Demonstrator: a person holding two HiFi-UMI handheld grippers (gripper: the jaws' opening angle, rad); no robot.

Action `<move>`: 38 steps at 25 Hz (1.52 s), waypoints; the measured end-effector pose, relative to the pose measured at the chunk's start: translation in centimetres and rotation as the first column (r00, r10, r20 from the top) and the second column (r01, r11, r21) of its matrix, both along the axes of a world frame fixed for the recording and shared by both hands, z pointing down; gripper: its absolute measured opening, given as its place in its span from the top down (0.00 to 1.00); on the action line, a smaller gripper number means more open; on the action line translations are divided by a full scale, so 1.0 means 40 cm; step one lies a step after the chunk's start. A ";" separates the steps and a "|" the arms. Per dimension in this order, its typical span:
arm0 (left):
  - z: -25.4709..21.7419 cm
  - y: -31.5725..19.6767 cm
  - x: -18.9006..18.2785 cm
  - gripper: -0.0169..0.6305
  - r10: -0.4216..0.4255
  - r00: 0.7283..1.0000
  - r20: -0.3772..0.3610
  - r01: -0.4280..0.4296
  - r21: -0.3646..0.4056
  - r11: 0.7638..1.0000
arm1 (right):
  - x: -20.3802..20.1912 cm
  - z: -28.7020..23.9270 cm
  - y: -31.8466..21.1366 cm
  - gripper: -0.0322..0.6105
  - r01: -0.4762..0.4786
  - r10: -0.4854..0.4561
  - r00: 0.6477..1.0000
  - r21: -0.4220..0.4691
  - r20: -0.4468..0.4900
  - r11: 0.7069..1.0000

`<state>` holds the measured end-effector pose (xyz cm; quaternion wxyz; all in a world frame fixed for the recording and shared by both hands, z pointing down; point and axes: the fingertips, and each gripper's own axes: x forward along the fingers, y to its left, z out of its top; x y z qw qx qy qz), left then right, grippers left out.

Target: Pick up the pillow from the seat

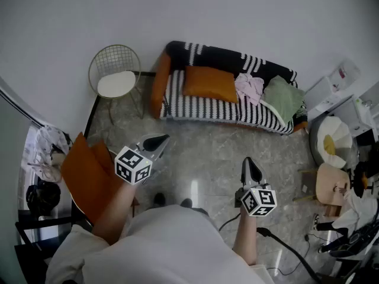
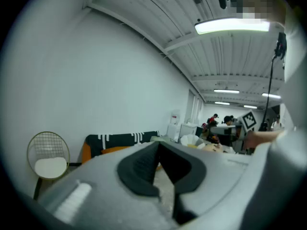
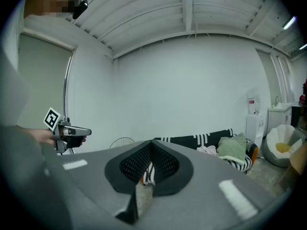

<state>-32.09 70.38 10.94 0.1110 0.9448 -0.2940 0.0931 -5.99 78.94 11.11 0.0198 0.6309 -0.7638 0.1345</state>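
Observation:
An orange pillow (image 1: 209, 83) lies on the seat of the black-and-white striped sofa (image 1: 207, 109) against the far wall, with a green pillow (image 1: 284, 98) further right. My left gripper (image 1: 160, 139) and my right gripper (image 1: 247, 161) hover over the floor, well short of the sofa; both are shut with nothing in them. In the left gripper view the shut left gripper (image 2: 157, 145) points towards the sofa (image 2: 117, 139) and the orange pillow (image 2: 111, 150). From the right gripper view, the right gripper (image 3: 152, 143) faces the sofa (image 3: 201, 139) and the green pillow (image 3: 232, 147).
A wire chair with a white seat pad (image 1: 116, 78) stands left of the sofa. A pink cloth (image 1: 250, 87) lies between the pillows. More orange cushions (image 1: 89, 170) sit at my left. A wooden stool (image 1: 333, 183), a white bag (image 1: 334, 138) and floor cables (image 1: 290, 253) crowd the right.

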 end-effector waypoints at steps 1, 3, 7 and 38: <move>-0.002 -0.004 0.004 0.98 -0.001 1.000 -0.003 0.001 0.000 1.000 | 0.006 -0.002 -0.005 0.94 -0.002 0.002 1.000 0.001 0.001 1.000; -0.005 -0.010 0.012 0.98 -0.001 1.000 -0.006 0.001 0.001 1.000 | 0.016 -0.004 -0.012 0.94 -0.005 0.005 1.000 0.002 0.003 1.000; -0.004 -0.017 0.019 0.98 0.003 1.000 -0.004 -0.003 0.000 1.000 | 0.020 -0.003 -0.022 0.94 -0.004 0.004 1.000 0.002 0.001 1.000; 0.021 0.072 0.191 0.98 -0.059 0.998 -0.021 0.059 -0.016 0.998 | 0.188 0.047 0.020 0.94 0.052 -0.054 0.998 -0.036 -0.035 0.998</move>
